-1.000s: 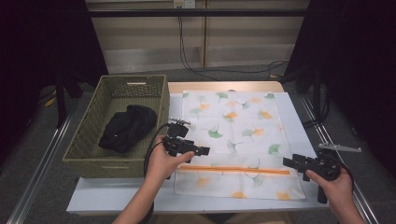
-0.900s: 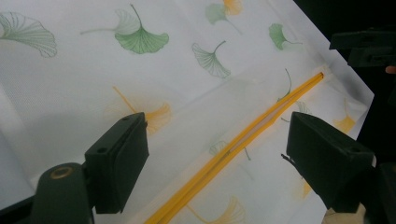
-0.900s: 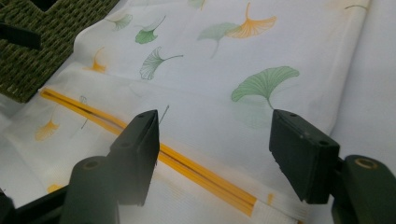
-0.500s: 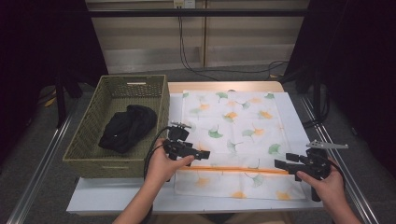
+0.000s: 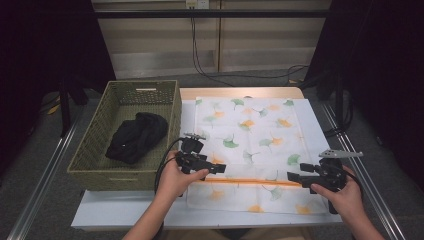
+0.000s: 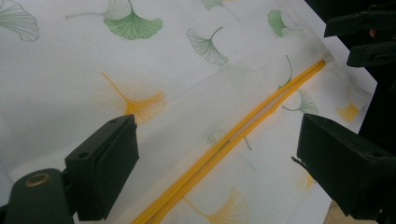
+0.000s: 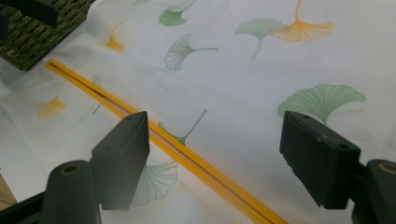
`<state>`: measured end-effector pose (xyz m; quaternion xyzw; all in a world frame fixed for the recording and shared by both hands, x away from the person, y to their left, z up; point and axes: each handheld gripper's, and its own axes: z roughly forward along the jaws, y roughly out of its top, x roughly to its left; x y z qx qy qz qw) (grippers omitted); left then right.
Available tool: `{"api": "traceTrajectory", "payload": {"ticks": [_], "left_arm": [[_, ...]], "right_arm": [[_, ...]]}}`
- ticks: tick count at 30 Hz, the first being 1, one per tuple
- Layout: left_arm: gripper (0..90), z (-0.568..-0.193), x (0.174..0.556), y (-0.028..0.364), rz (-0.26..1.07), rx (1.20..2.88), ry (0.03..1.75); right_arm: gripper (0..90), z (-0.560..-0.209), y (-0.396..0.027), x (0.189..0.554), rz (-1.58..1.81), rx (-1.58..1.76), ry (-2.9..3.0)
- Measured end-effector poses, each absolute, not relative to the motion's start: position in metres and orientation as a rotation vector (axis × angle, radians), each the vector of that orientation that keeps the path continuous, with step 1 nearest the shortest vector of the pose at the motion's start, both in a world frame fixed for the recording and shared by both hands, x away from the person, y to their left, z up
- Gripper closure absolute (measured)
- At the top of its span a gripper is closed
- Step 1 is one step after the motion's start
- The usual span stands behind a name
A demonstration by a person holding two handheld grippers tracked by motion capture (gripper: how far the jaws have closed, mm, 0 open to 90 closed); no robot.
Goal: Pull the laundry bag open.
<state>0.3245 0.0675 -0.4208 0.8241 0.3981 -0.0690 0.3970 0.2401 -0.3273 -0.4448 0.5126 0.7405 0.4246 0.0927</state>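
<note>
Left tool [image 5: 220,168]: jaws stand apart with nothing pressed between them and have just been opening; it hovers over the left end of the yellow zipper, which runs between its jaws in the left gripper view [image 6: 217,154].
Right tool [image 5: 292,176]: jaws likewise parted and just been opening, empty; it sits at the right end of the zipper, whose line passes between its jaws in the right gripper view [image 7: 212,158].
Yellow zipper [image 5: 252,182]: a thin straight band across the near part of the bag, from one tool to the other; in the left gripper view its two rows look slightly parted partway along.
White mesh laundry bag printed with green and orange ginkgo leaves [image 5: 250,135]: spread flat in the middle of the tabletop, well smoothed.
White tabletop [image 5: 125,210]: carries the bag and the basket.
Olive woven rectangular basket [image 5: 92,157]: just beside the bag's left edge.
Black crumpled garment [image 5: 136,136]: lying inside the basket.
Hands: left hand [image 5: 175,180] and right hand [image 5: 340,195] each hold a tool from the near edge.
</note>
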Motion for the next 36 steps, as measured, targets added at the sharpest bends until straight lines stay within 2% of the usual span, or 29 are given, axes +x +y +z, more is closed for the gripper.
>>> {"api": "traceTrajectory", "payload": {"ticks": [24, 28, 30, 36], "left_arm": [[12.2, -0.422, 0.322, 0.065, -0.185, 2.093, 0.991], [12.2, -0.422, 0.322, 0.065, -0.184, 2.095, 0.995], [12.2, -0.422, 0.322, 0.065, -0.178, 2.097, 1.0], [12.2, -0.422, 0.322, 0.065, -0.2, 2.089, 0.984]], "right_arm": [[27.3, -0.447, -0.289, 0.259, 1.253, 1.423, 2.293], [29.3, -0.449, -0.282, 0.263, 1.272, 1.386, 2.312], [33.9, -0.45, -0.279, 0.265, 1.28, 1.371, 2.33], [33.7, -0.452, -0.267, 0.27, 1.306, 1.341, 2.337]]}}
